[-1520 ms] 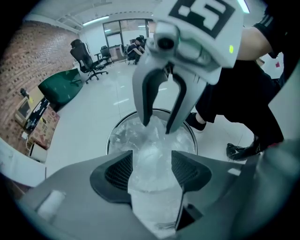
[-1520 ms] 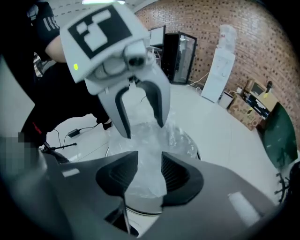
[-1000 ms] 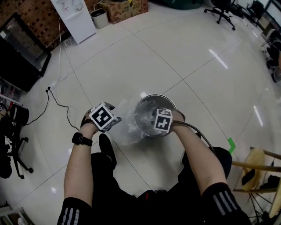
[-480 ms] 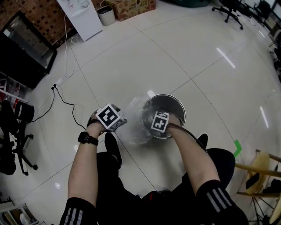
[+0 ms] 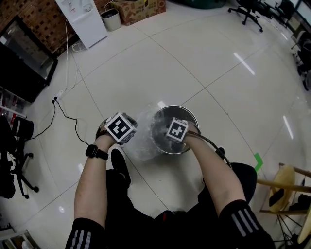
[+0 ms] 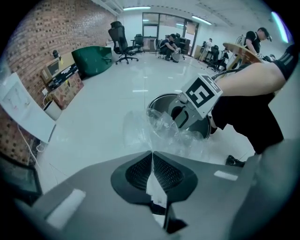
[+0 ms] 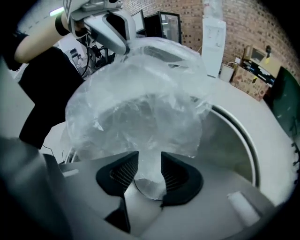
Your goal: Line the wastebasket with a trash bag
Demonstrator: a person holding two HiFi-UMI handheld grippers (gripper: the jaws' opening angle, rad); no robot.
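Note:
A round metal wastebasket [image 5: 190, 114] stands on the floor in front of me. A clear trash bag [image 5: 143, 140] bulges over its left rim. My left gripper [image 5: 132, 134] is just left of the basket, shut on a thin edge of the bag [image 6: 159, 127]. My right gripper [image 5: 169, 137] points down over the basket's mouth. A gathered bunch of the bag [image 7: 140, 108] sits pinched between its pads while its jaws are opening slightly. The right gripper view shows the basket's rim [image 7: 244, 137] behind the bag and the left gripper [image 7: 123, 46] above it.
A person's shoes [image 5: 119, 165] and legs stand close to the basket. A black cable [image 5: 65, 114] runs across the white tile floor at the left. A white cabinet [image 5: 82, 19], a small bin [image 5: 111, 19] and a cardboard box [image 5: 138, 9] stand far back.
My left gripper has moved a little toward the basket. My right gripper has rolled and sunk slightly at the basket's mouth. The bag still bulges between them.

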